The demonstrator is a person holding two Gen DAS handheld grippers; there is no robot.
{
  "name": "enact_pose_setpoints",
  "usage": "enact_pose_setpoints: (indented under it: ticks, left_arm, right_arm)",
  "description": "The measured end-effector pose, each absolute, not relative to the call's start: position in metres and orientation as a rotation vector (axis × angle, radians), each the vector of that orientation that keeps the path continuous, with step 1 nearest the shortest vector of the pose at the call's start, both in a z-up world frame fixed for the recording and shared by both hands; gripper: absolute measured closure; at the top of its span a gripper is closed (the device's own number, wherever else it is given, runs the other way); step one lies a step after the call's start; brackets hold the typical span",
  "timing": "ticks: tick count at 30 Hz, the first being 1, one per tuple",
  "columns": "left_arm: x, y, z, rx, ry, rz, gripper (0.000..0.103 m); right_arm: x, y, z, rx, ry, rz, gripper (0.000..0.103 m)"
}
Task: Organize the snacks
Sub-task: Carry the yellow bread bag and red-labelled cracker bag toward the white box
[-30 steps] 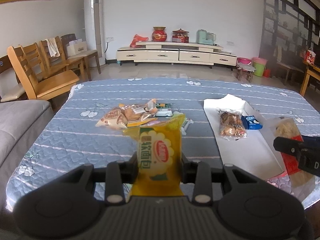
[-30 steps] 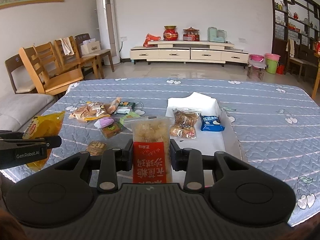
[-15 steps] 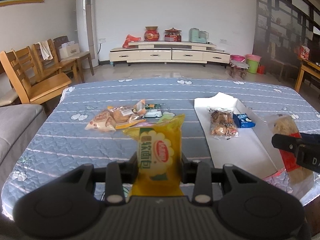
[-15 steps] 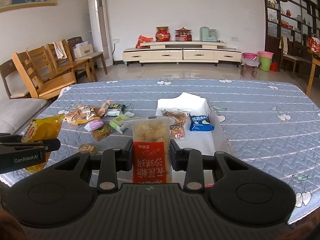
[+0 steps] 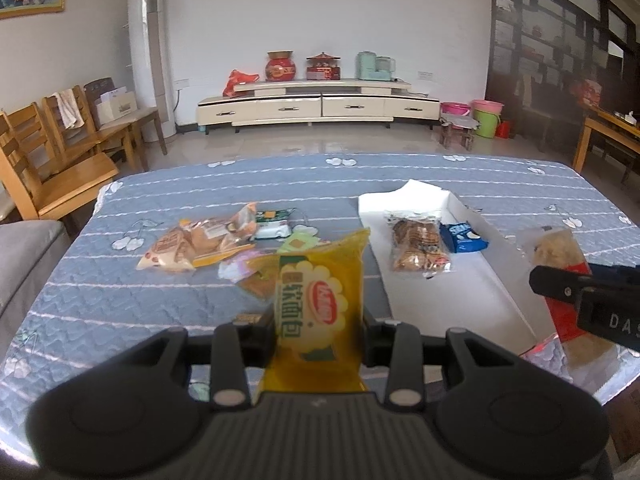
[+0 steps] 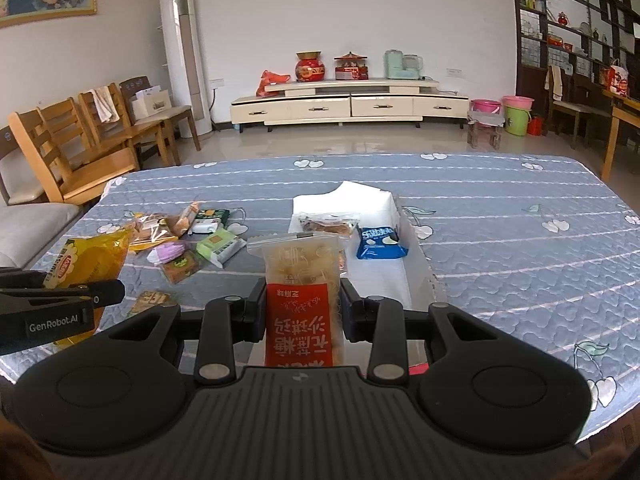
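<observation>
Right now both snacks are up off the table and on their way to the white box (image 6: 404,216). The left gripper (image 5: 318,322) is clamped on a yellow bread packet (image 5: 318,300), held above the near edge of the quilted table (image 5: 200,184), beside the loose pile of snacks (image 5: 208,240). The right gripper (image 6: 302,312) is clamped on a red-labelled clear bag (image 6: 300,280), just short of the box's near end.

I judge the step to be the carry. Next, each packet needs bringing over the bare floor of the box, near the biscuit pack (image 6: 328,224) and blue packet (image 6: 380,242) lying at its far end, then letting go.

Both packets hide the pads, so how deep each grip sits is unclear. The box's near edge is covered by the right gripper.
</observation>
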State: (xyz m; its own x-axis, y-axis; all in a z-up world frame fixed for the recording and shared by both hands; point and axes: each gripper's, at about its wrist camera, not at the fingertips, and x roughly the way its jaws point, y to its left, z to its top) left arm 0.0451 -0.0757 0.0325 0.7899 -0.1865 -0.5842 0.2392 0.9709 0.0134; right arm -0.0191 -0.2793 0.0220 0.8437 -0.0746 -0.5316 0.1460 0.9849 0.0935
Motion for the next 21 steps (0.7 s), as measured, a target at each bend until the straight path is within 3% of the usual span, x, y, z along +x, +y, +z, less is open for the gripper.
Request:
enact_pose_setpoints:
  ticks: [21]
  left_arm:
    - [0.061, -0.122, 0.028, 0.12, 0.629, -0.307, 0.067]
  right_arm:
    - [-0.013, -0.279, 0.019, 0.144, 0.564, -0.187, 0.06]
